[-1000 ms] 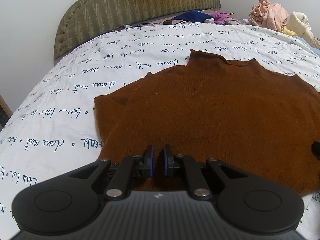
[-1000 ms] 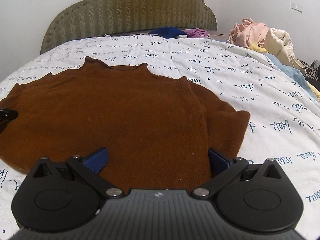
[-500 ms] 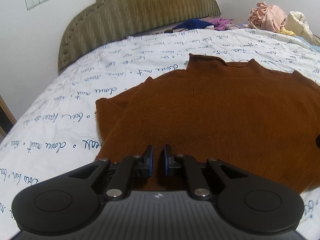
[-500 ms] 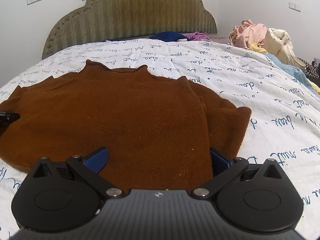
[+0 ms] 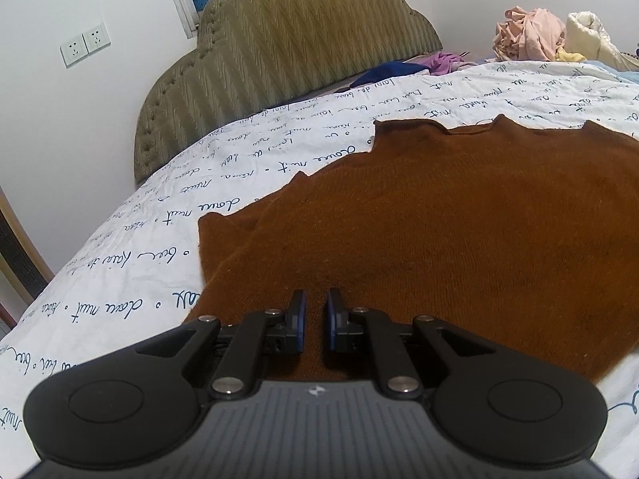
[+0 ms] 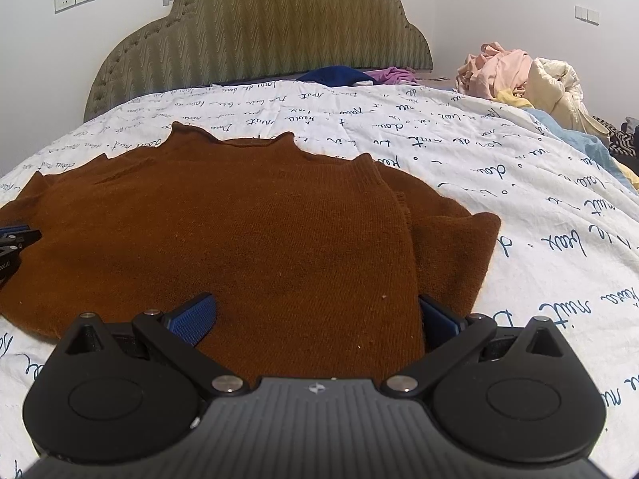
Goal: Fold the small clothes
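Observation:
A brown knit sweater (image 5: 459,223) lies flat on the bed with both sleeves folded in over its body; it also shows in the right wrist view (image 6: 247,231). My left gripper (image 5: 314,315) is shut on the sweater's near hem at its left side, with a fold of brown knit pinched between the blue pads. My right gripper (image 6: 315,315) is open wide over the hem at the sweater's right side, one pad on either side of the folded sleeve. The left gripper's tip (image 6: 16,235) shows at the left edge of the right wrist view.
The white bedsheet (image 5: 167,247) with blue script covers the bed. An olive padded headboard (image 6: 259,32) stands at the far end. A pile of pink and cream clothes (image 6: 519,76) sits at the far right, with blue and purple garments (image 6: 351,76) by the headboard.
Both cameras have tilted up, so more of the headboard and wall shows. The left gripper stays shut on the hem and the right stays open.

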`<action>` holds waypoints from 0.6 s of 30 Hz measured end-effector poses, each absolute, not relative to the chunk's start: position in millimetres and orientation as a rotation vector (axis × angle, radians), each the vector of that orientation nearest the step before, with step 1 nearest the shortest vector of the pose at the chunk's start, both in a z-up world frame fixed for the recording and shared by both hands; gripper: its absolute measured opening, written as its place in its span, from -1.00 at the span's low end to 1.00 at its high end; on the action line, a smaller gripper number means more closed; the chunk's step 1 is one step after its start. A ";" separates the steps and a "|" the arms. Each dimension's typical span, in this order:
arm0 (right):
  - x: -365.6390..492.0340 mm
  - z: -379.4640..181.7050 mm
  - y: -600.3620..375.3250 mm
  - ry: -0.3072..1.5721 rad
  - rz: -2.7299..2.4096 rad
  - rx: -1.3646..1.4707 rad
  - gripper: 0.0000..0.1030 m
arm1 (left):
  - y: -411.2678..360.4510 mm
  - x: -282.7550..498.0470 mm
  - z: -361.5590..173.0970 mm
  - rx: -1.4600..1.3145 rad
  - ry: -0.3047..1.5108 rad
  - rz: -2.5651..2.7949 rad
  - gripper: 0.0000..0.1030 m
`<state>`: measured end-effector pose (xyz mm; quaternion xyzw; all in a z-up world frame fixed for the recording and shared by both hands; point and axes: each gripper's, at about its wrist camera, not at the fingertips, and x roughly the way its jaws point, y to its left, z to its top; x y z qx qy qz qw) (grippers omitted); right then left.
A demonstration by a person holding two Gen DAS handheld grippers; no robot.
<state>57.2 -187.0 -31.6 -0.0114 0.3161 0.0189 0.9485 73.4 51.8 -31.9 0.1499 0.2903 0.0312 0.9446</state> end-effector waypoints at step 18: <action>57.6 -29.4 -183.2 0.653 0.021 -0.037 1.00 | 61.3 64.5 -18.3 0.249 0.585 0.046 -0.78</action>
